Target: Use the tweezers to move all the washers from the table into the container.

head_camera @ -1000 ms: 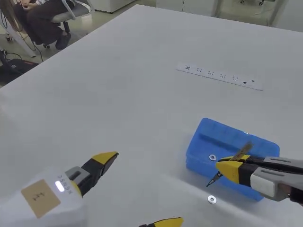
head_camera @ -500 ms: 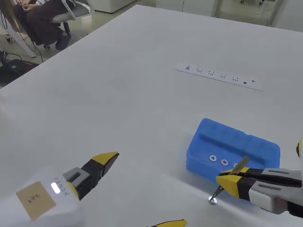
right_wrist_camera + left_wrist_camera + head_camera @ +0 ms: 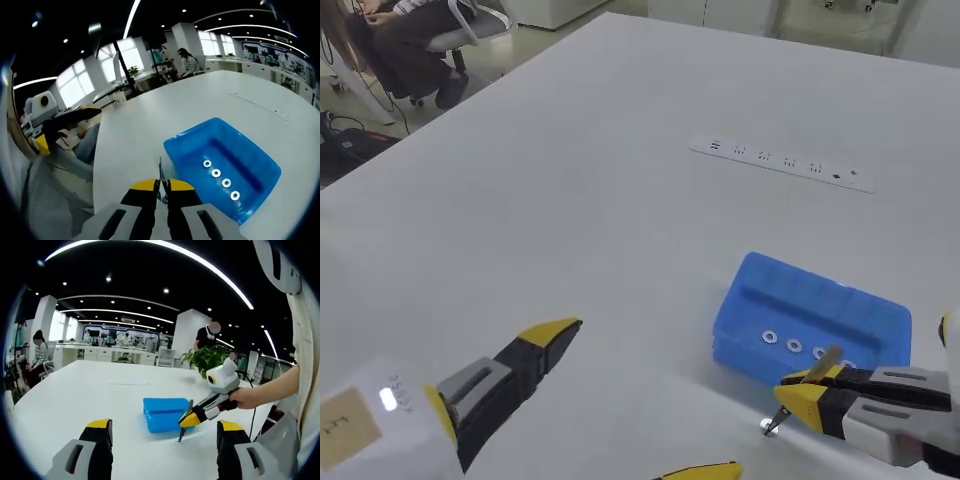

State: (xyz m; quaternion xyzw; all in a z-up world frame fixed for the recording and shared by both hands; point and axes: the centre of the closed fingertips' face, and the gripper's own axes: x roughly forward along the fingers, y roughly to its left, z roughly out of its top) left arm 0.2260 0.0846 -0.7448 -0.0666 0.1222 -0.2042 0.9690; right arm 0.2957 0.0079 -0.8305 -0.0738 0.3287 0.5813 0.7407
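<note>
The washer (image 3: 768, 427) is located at the tip of the tweezers (image 3: 782, 408), 12 o'clock from the right gripper (image 3: 161, 184) jaws clamped on them. The left gripper (image 3: 162, 427) jaws are parted.

Head view downward, gripper views low (container (image 3: 800, 292) shared)

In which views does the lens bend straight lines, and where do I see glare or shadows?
Head view: lines look straight, the power strip is sharp, a faint shadow lies under the container at its near side. Left gripper view: the fisheye bends the ceiling lights into arcs. Right gripper view: the table edge curves, the windows are blown out white, the washers look sharp.
</note>
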